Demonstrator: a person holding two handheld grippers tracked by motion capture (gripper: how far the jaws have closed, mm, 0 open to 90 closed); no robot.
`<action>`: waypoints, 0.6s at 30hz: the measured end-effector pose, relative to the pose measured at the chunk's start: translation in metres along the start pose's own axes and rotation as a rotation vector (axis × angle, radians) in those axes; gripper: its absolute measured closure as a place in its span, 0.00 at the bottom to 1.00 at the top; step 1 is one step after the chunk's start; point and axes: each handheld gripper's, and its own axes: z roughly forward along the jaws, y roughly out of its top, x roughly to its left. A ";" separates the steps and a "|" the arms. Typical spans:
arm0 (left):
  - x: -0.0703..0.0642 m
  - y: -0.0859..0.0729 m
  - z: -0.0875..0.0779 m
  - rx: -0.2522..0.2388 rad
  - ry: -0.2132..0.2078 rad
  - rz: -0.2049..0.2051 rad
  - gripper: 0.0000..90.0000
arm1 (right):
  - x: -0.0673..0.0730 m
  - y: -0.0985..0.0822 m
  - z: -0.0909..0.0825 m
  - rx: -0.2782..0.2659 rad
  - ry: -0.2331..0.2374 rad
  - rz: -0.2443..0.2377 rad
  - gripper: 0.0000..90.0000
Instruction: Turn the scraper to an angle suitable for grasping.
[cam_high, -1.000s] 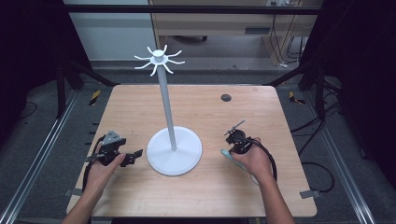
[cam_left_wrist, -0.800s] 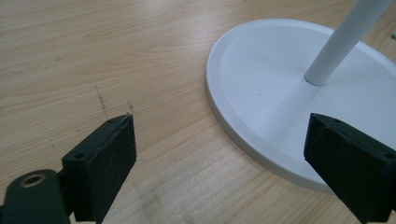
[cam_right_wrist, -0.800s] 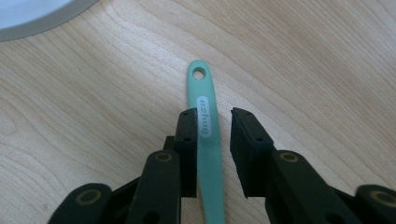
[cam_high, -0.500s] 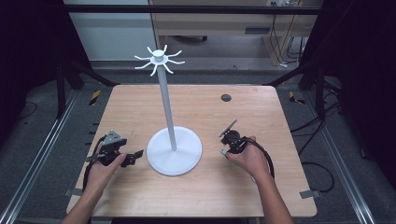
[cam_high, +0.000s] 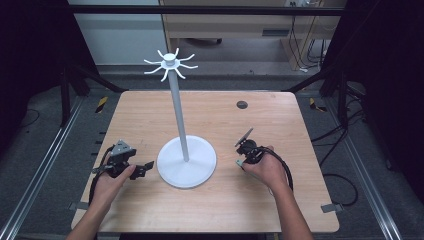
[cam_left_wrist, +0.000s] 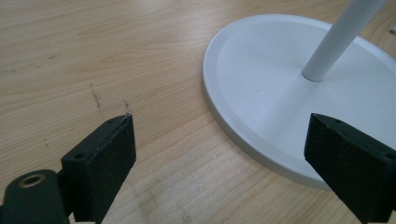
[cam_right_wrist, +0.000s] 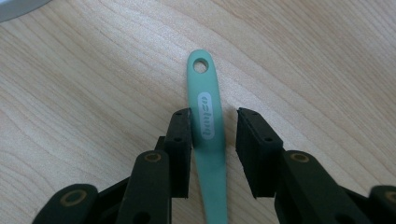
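Observation:
A mint-green utensil handle (cam_right_wrist: 208, 116) with a hanging hole and a grey label lies flat on the wooden table (cam_high: 280, 200). My right gripper (cam_right_wrist: 214, 126) straddles it, open: the left jaw touches the handle and a gap stays on the right. In the high view the right gripper (cam_high: 246, 152) sits right of the white stand (cam_high: 187, 162), with the handle's green tip (cam_high: 240, 162) poking out. The stand's thin pole carries a crown of hooks (cam_high: 170, 62). My left gripper (cam_high: 145, 167) rests wide open and holding nothing beside the stand's round base (cam_left_wrist: 280, 102).
A small black round grommet (cam_high: 242, 104) sits in the tabletop towards the far side. Black cables loop from both grippers near the table's left and right edges. Metal frame rails run along both sides of the table.
My right gripper has shifted slightly left and forward along the green handle. The left gripper and the stand have stayed put.

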 end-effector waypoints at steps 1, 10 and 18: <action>0.000 0.000 0.000 0.000 0.000 0.000 0.10 | 0.000 0.000 0.000 0.000 0.001 0.001 0.74; 0.000 0.000 0.000 0.000 -0.001 0.004 0.10 | -0.001 0.002 0.004 -0.001 0.012 -0.026 0.79; -0.001 0.000 0.001 0.002 -0.004 0.008 0.10 | 0.002 0.005 0.004 0.021 0.005 -0.013 0.80</action>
